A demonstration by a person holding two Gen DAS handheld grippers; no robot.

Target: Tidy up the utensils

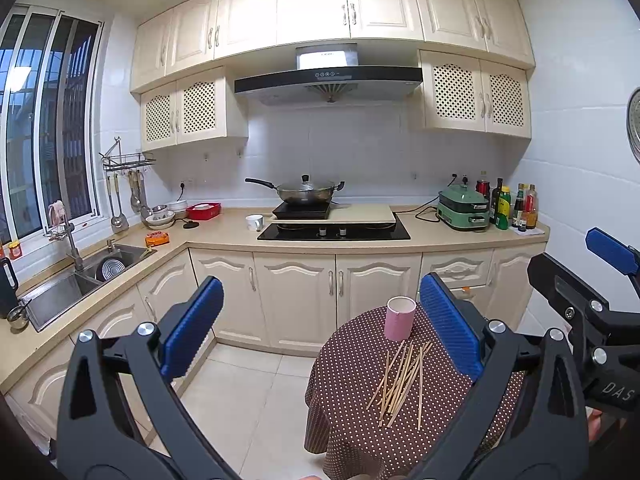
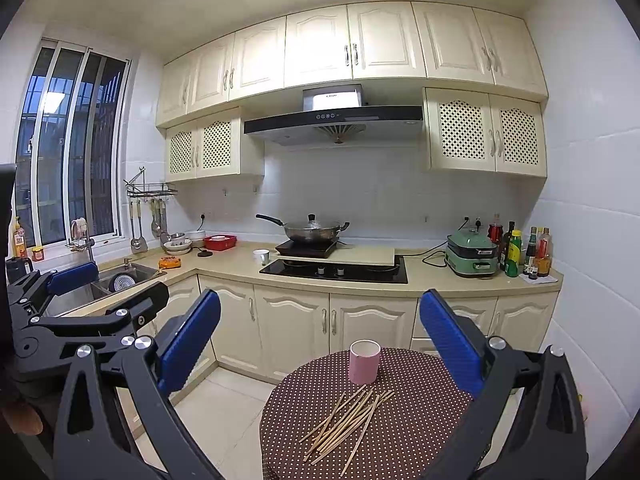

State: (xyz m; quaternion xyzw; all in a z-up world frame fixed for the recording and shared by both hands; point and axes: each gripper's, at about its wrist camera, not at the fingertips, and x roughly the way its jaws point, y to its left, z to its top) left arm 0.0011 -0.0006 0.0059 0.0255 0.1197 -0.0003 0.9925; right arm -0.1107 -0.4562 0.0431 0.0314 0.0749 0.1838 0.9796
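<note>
Several wooden chopsticks (image 1: 402, 380) lie in a loose pile on a small round table with a brown dotted cloth (image 1: 360, 432). An empty pink cup (image 1: 400, 317) stands upright just behind them. My left gripper (image 1: 322, 328) is open and empty, held above and in front of the table. My right gripper (image 2: 320, 344) is open and empty too, above the table's near side; the chopsticks (image 2: 348, 420) and cup (image 2: 364, 361) lie between its fingers in view. The right gripper also shows at the right edge of the left wrist view (image 1: 588, 280).
Kitchen counter (image 2: 424, 280) runs along the back with a wok (image 2: 310, 230) on a hob, a green cooker (image 2: 472, 254) and bottles (image 2: 516, 252) at right. A sink (image 1: 68, 284) lies at left. Tiled floor (image 1: 236, 392) lies left of the table.
</note>
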